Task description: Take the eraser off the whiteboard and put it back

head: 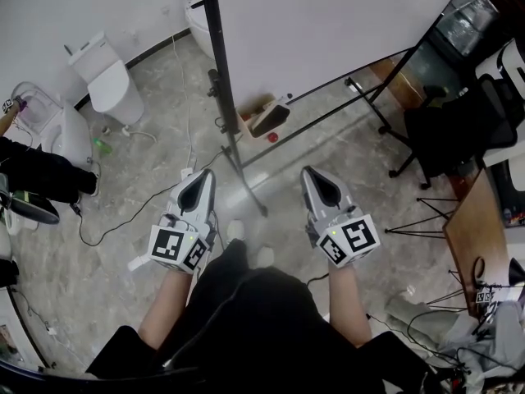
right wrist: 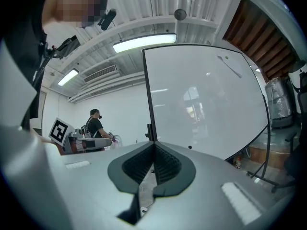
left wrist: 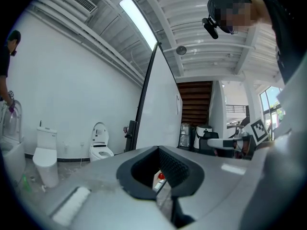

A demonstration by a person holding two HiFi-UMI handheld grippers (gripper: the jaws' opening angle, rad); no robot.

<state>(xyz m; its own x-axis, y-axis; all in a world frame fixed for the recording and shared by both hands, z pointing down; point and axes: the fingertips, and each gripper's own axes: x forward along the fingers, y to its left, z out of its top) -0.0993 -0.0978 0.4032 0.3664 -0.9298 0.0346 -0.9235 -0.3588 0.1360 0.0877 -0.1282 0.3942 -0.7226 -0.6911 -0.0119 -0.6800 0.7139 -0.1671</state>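
Left claw (head: 206, 175) is closed tip to tip with nothing in it; only a teardrop gap sits behind the ribbed black pads. Right claw (head: 311, 173) is the same, shut and empty. Both have smooth grey plastic shells, and each carries a white cube (head: 176, 246) with black square markers at the wrist end. Both point toward the whiteboard (head: 328, 23), a glossy white flat panel in a thin black frame on a black tube stand (head: 220, 80). They are short of the board, not touching it. The eraser can't be made out for sure. A small dark dot (right wrist: 190, 147) sits low on the board face and a thin grey streak (right wrist: 230, 66) sits near the top, and I can't tell if either is it. A brown cardboard box (head: 253, 112) stands at the stand's foot, with a dark white-rimmed thing (head: 271, 118) at it that I can't identify. A small red item (head: 272, 137) lies just beside the box. The floor (head: 148, 171) is grey marbled tile crossed by thin black cables (head: 123, 218). A white ceramic toilet (head: 107, 76) is at the far left and a brown wooden tabletop (head: 480, 228) at the right edge.
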